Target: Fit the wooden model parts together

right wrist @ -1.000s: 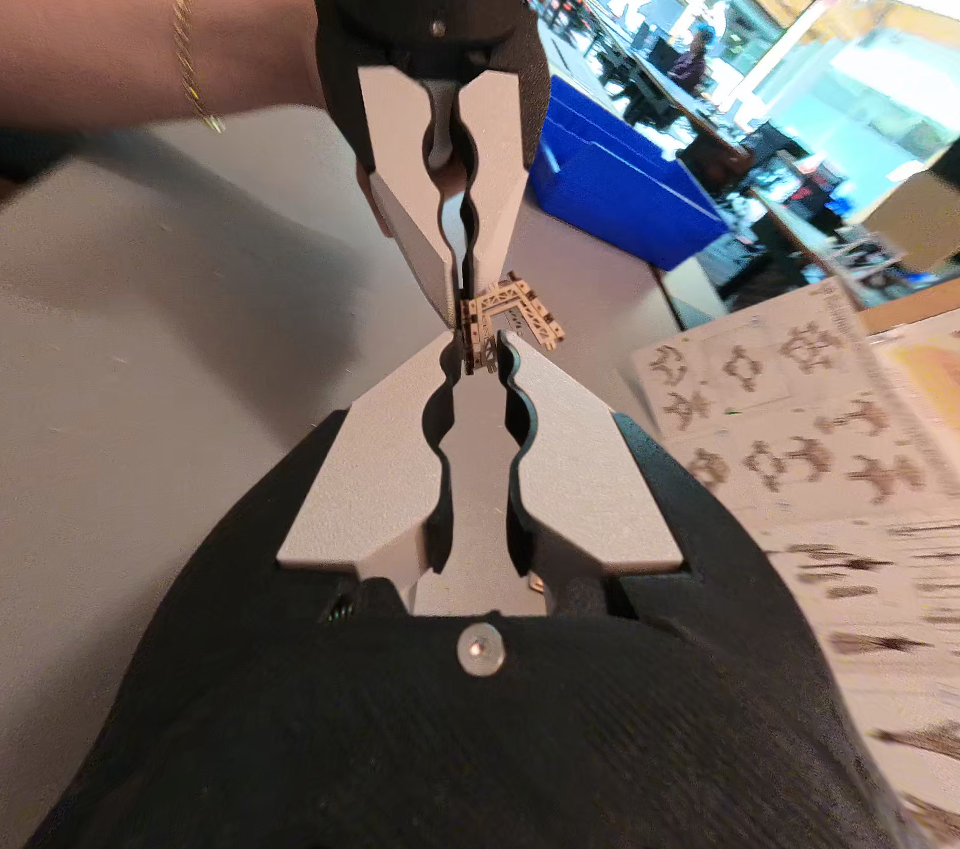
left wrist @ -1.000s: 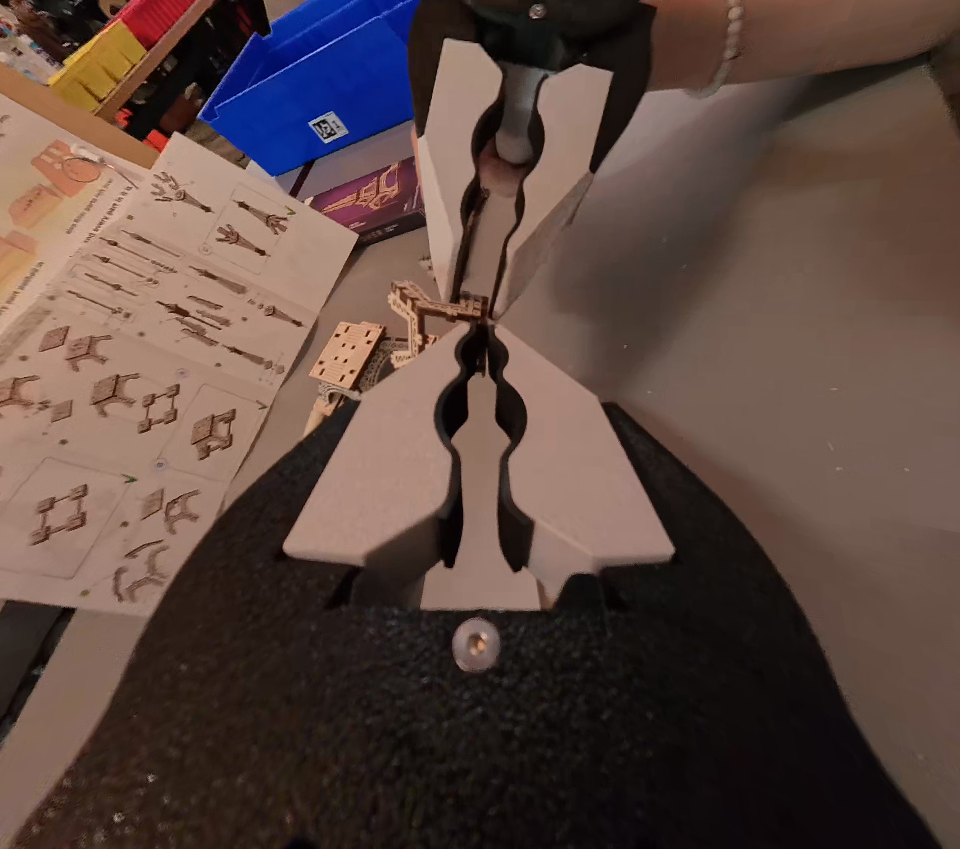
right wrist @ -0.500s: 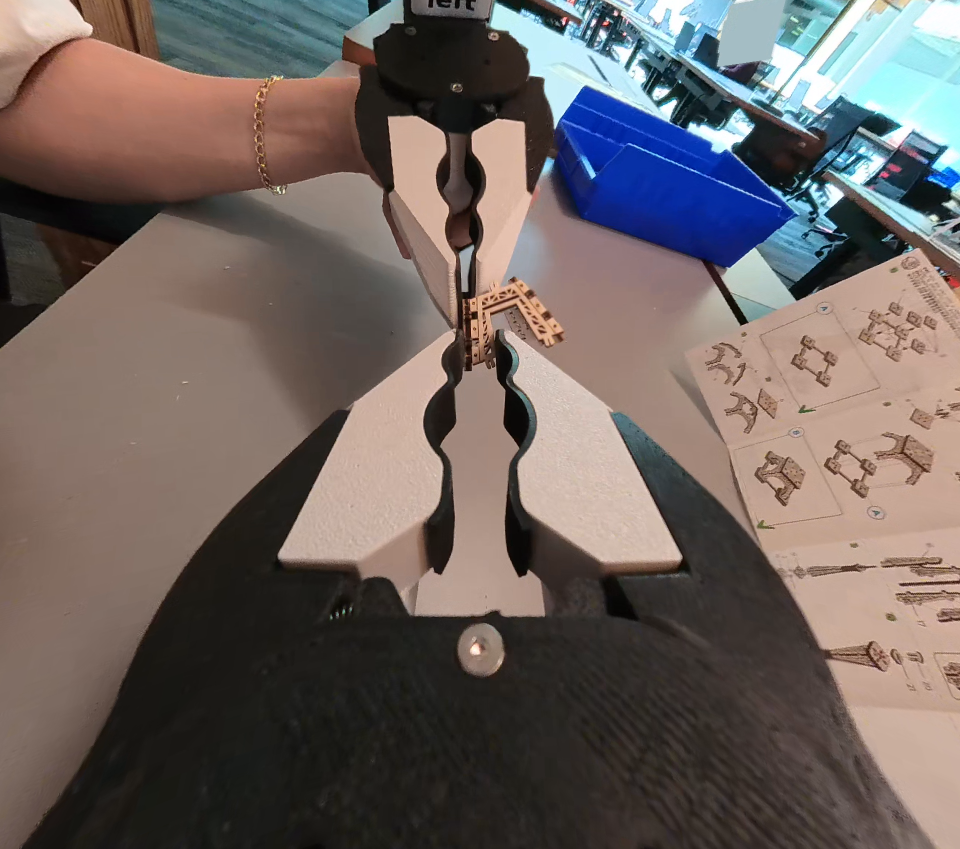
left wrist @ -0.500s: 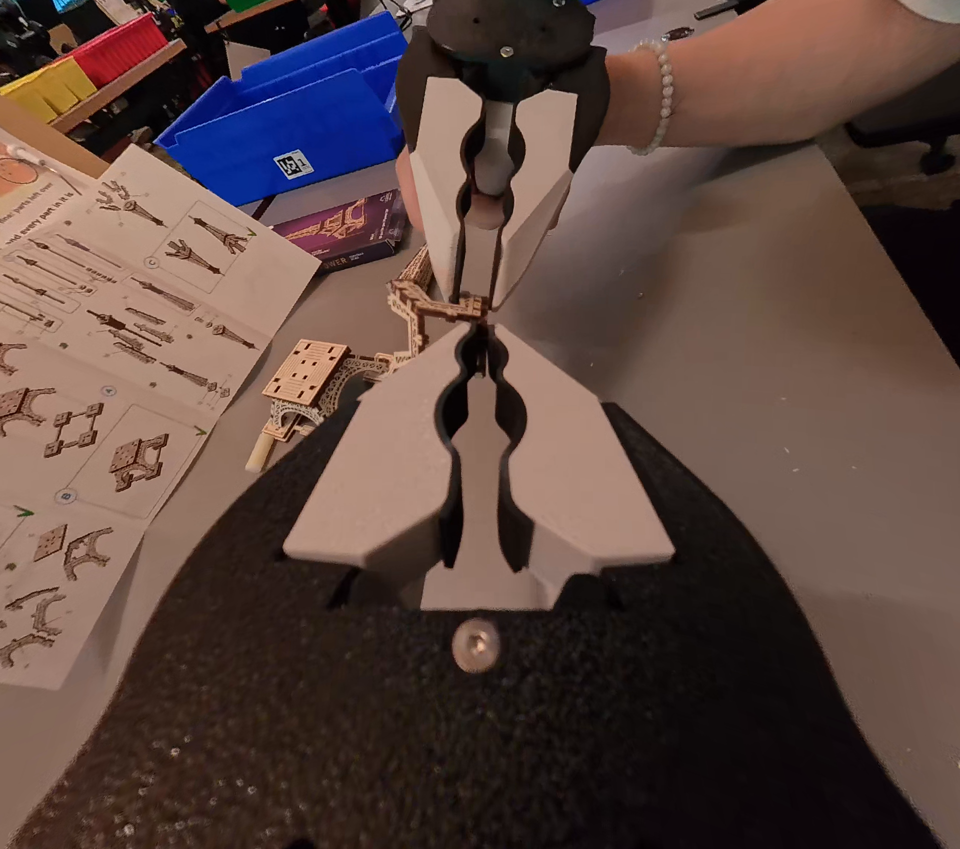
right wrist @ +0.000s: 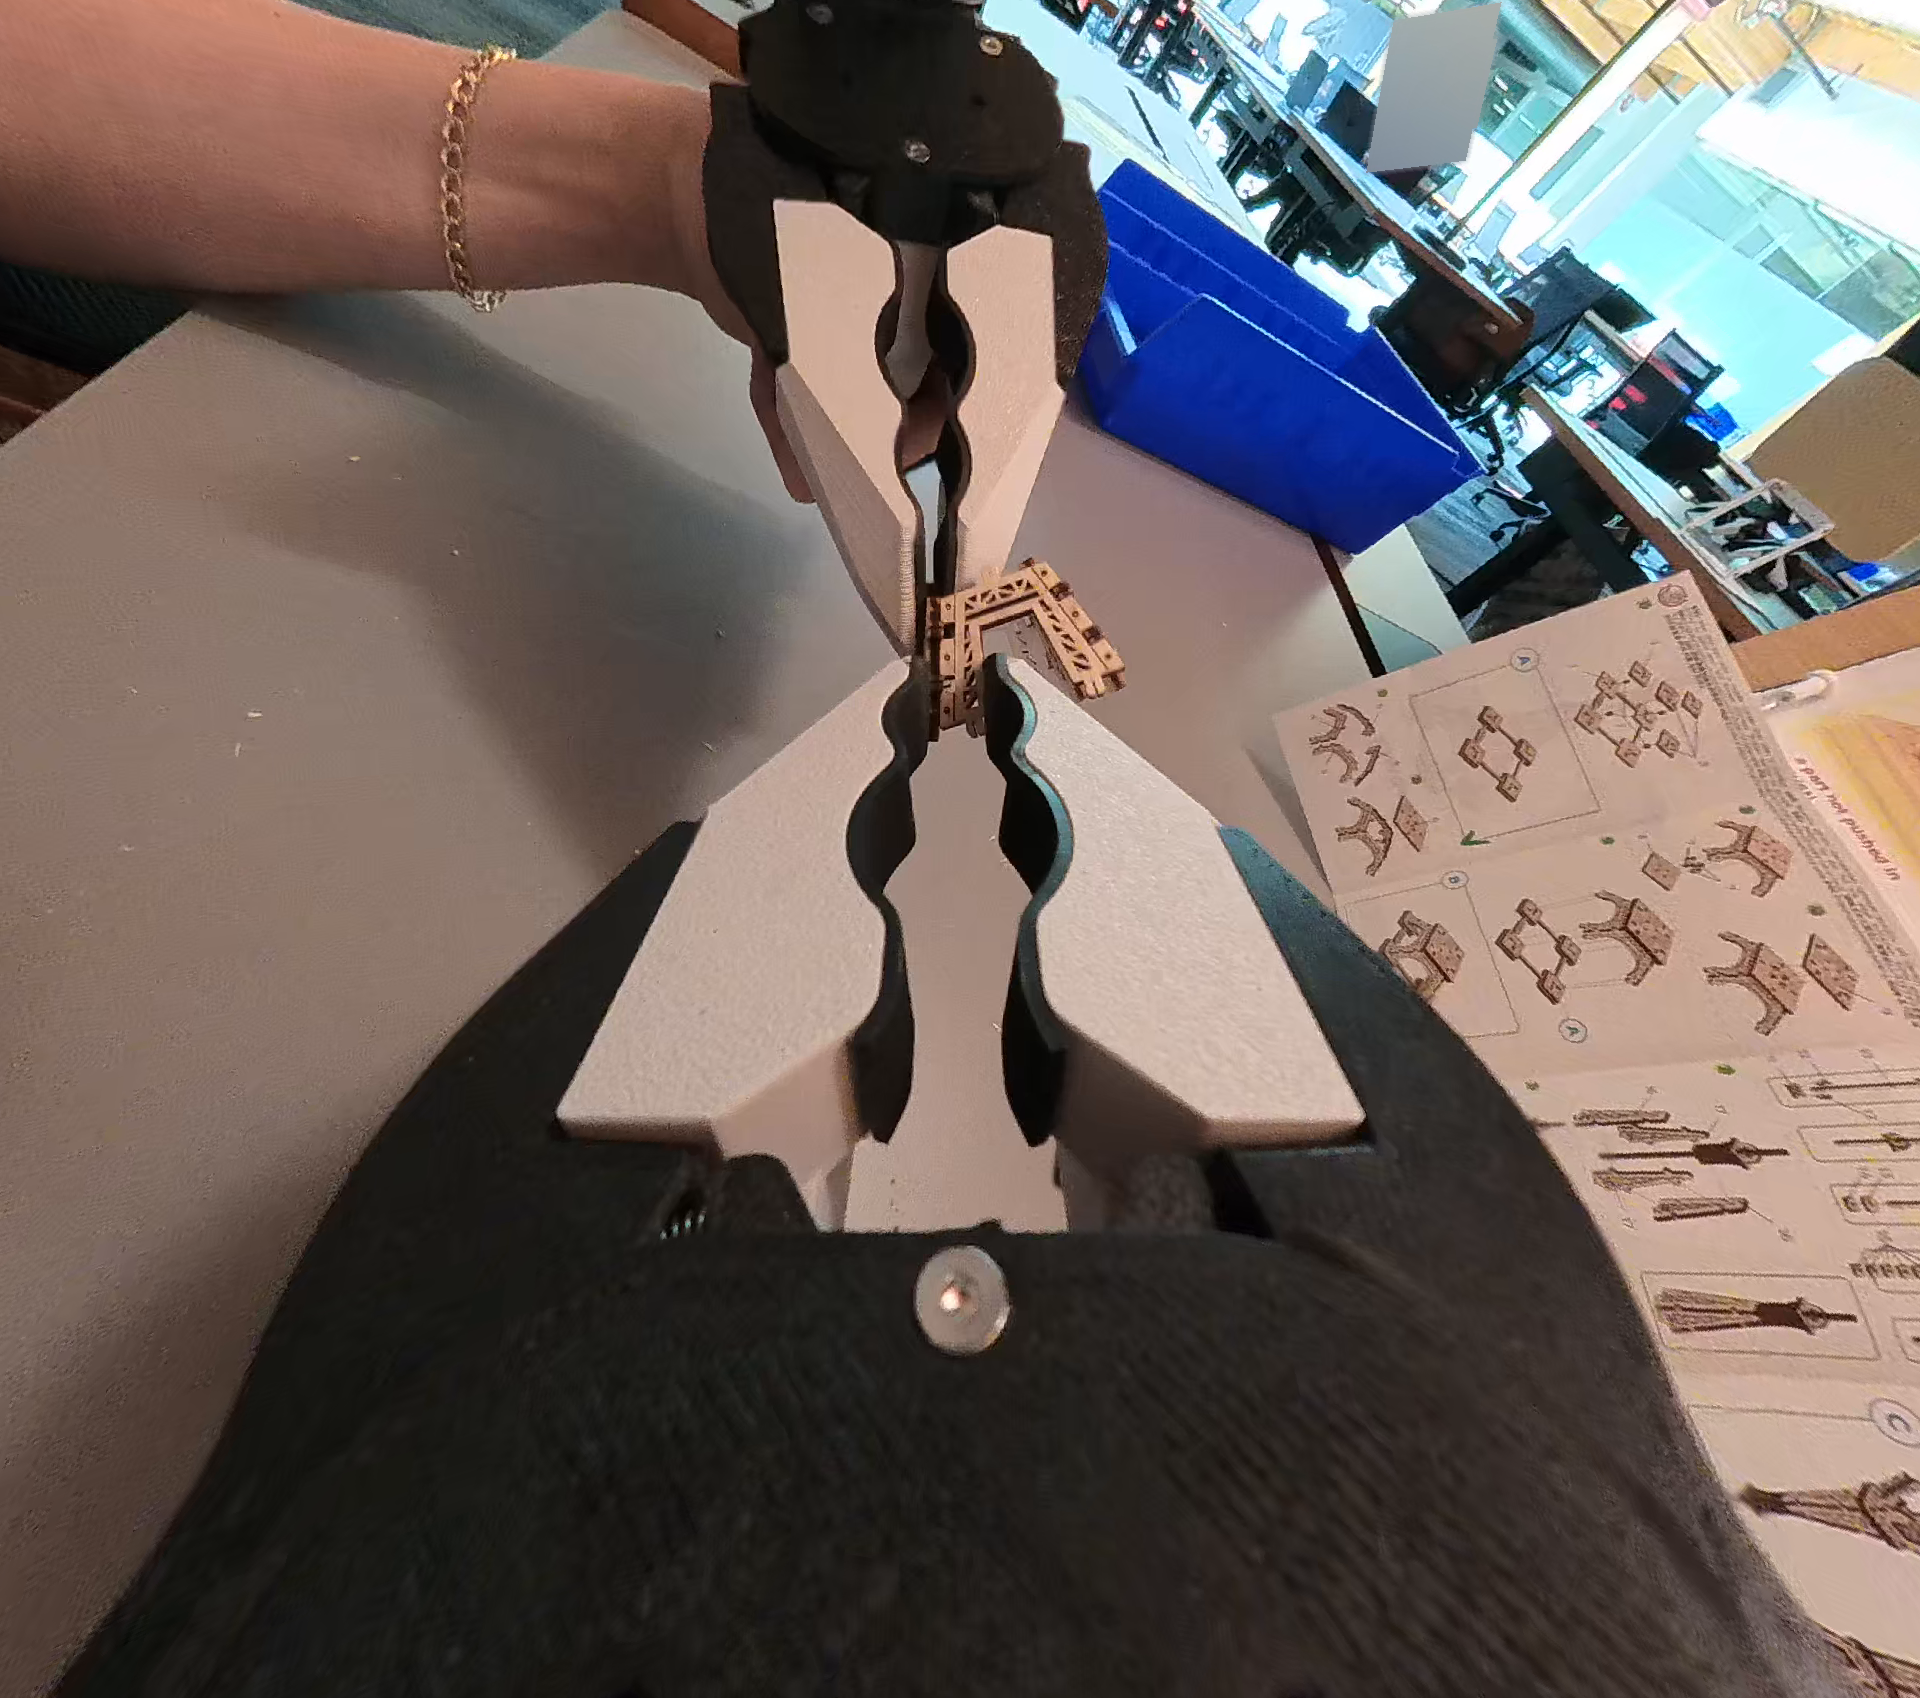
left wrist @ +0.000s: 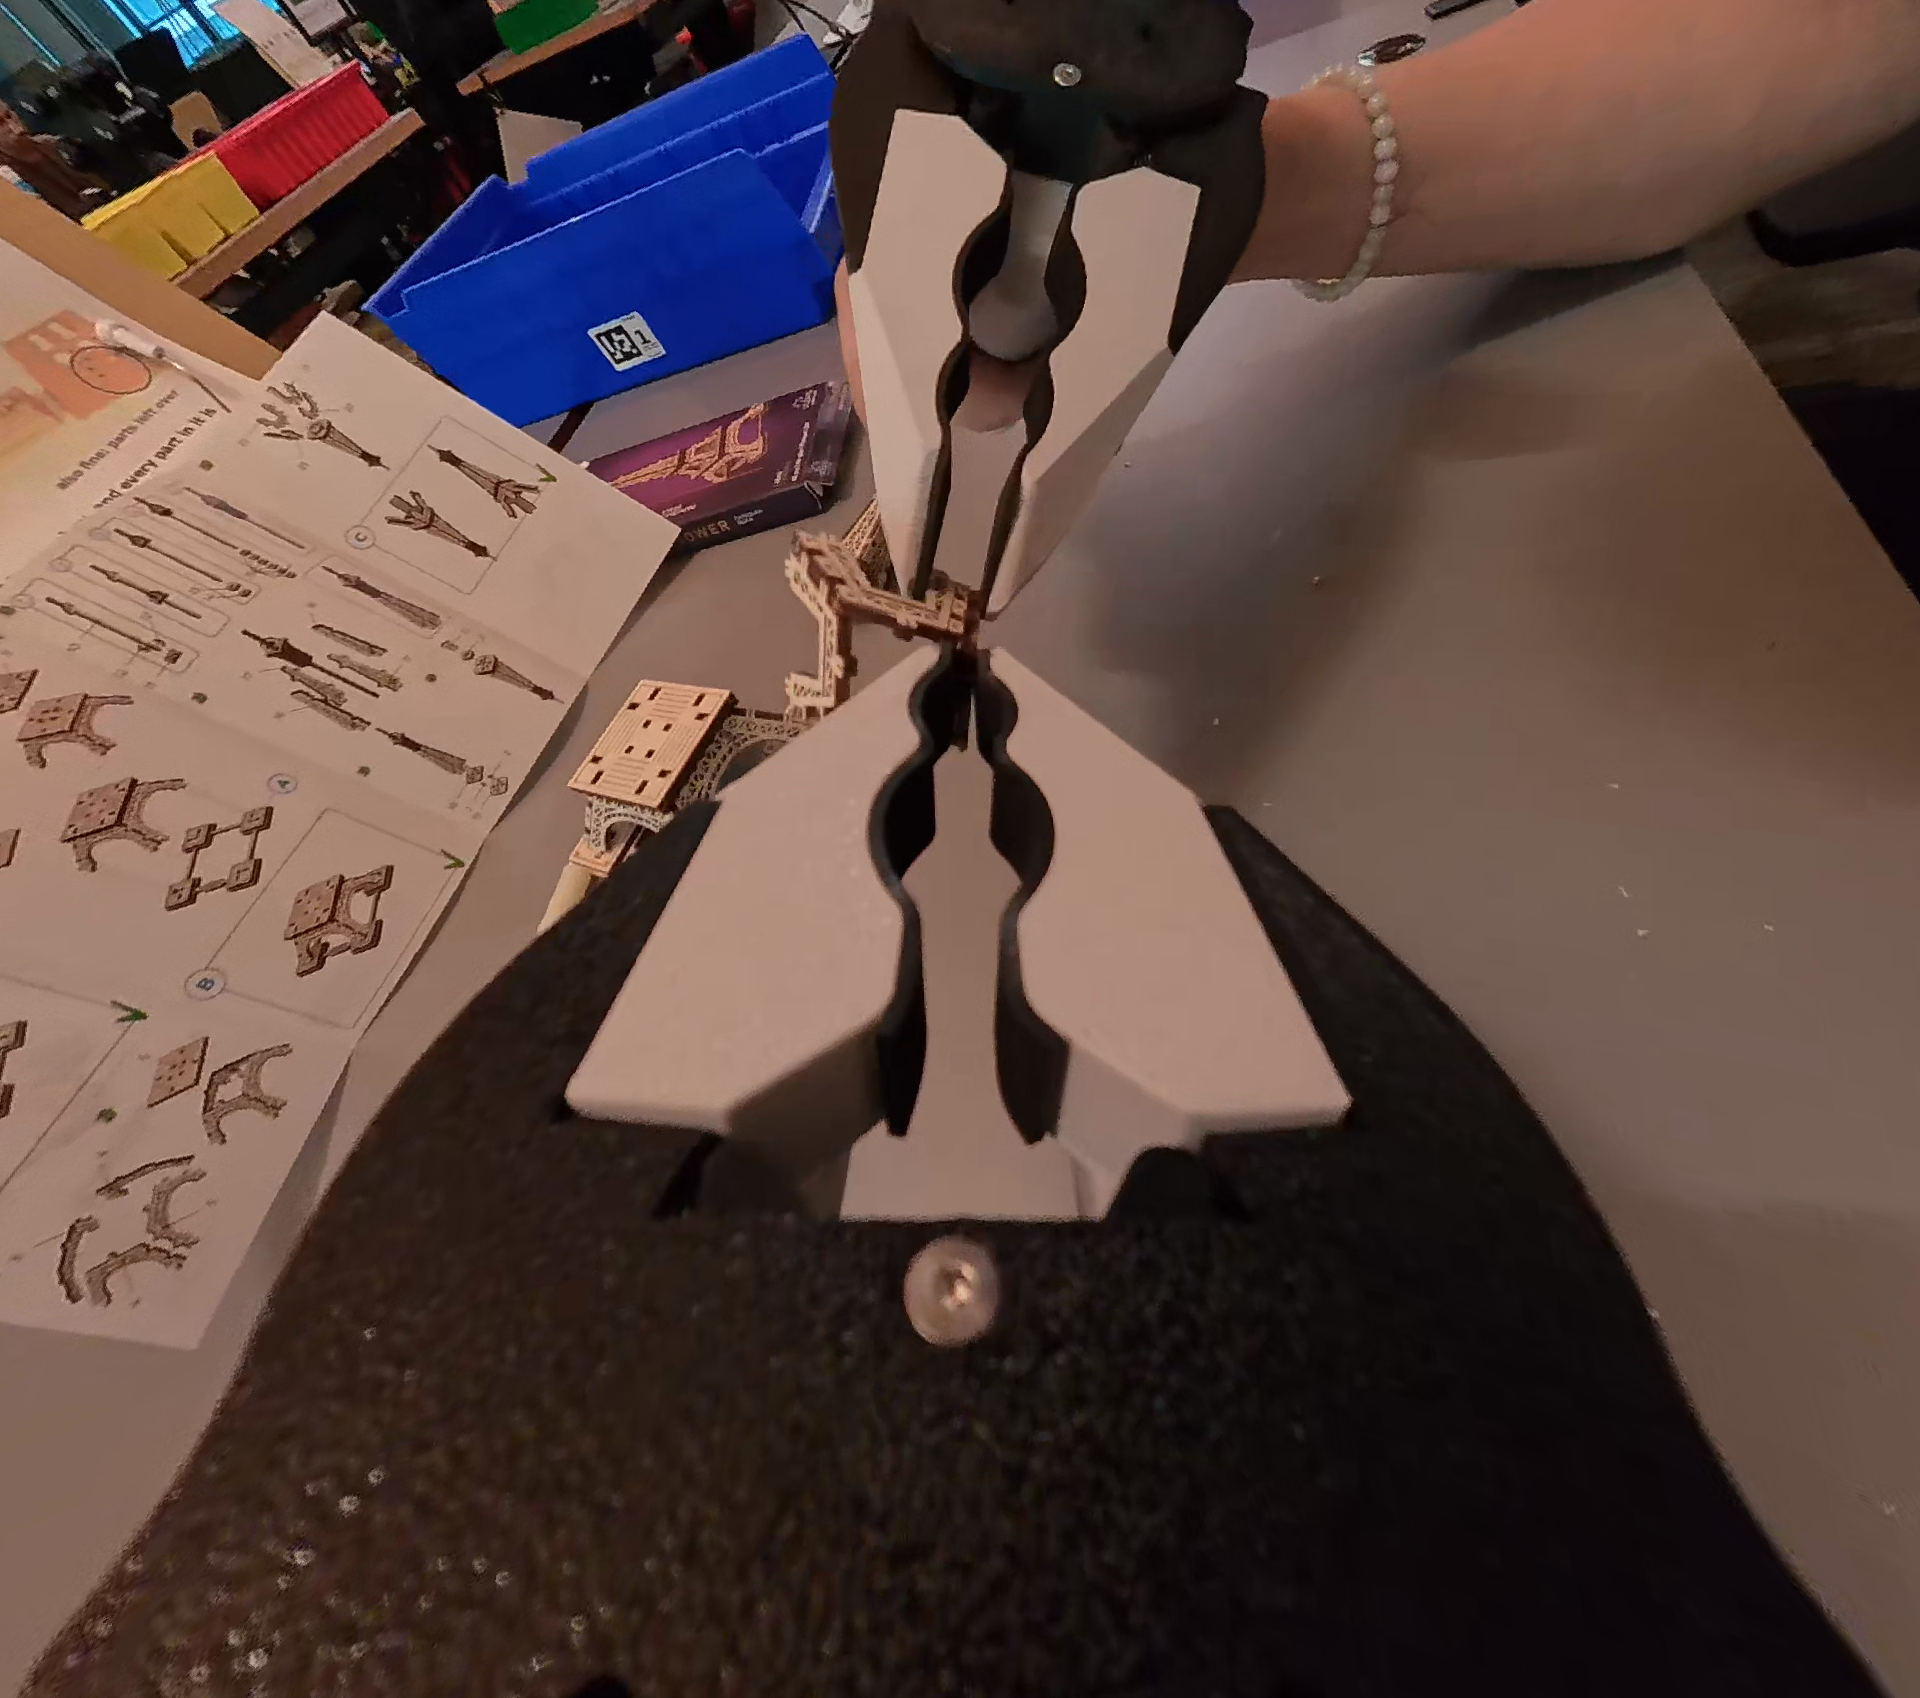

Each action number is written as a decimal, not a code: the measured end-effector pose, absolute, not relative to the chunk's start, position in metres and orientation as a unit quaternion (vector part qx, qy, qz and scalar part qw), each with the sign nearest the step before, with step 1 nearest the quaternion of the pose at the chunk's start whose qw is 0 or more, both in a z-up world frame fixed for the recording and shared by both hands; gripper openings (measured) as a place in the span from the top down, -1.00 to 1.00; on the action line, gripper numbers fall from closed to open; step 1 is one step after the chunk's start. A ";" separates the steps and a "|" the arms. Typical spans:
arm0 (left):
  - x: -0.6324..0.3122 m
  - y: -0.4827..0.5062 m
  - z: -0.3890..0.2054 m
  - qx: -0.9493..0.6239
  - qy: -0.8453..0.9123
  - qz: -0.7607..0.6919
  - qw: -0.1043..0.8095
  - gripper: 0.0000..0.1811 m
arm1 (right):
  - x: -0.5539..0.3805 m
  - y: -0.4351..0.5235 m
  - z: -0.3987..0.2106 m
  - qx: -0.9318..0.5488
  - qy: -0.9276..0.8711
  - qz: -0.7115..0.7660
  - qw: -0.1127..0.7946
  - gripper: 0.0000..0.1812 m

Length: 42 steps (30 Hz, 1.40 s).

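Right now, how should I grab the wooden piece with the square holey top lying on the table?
Probably pinch the square plate across two opposite straight edges, coming down from above. It faces up, flat and solid, while the lattice legs beneath look thin and easy to snap.

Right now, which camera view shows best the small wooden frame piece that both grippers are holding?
The right wrist view: the wooden frame piece stands out against pale table, its lattice and corner clear. In the left wrist view the wooden frame piece is partly hidden by the fingertips of the right gripper and merges with loose parts behind.
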<state>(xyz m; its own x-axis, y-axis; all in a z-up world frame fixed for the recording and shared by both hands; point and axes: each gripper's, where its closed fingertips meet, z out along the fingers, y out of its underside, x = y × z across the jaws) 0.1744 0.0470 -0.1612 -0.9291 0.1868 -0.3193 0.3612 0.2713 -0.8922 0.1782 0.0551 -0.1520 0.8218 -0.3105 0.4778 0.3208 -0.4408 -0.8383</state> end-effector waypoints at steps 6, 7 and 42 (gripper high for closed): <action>0.176 0.046 -0.162 0.168 0.793 -0.580 0.078 0.99 | 0.180 0.054 -0.152 -0.794 0.000 -0.303 0.527 0.91; 0.177 0.045 -0.163 0.168 0.795 -0.577 0.079 0.99 | 0.180 0.054 -0.153 -0.797 0.000 -0.302 0.523 0.91; 0.182 0.045 -0.167 0.147 0.800 -0.578 0.067 0.99 | 0.186 0.054 -0.158 -0.799 0.039 -0.282 0.530 0.90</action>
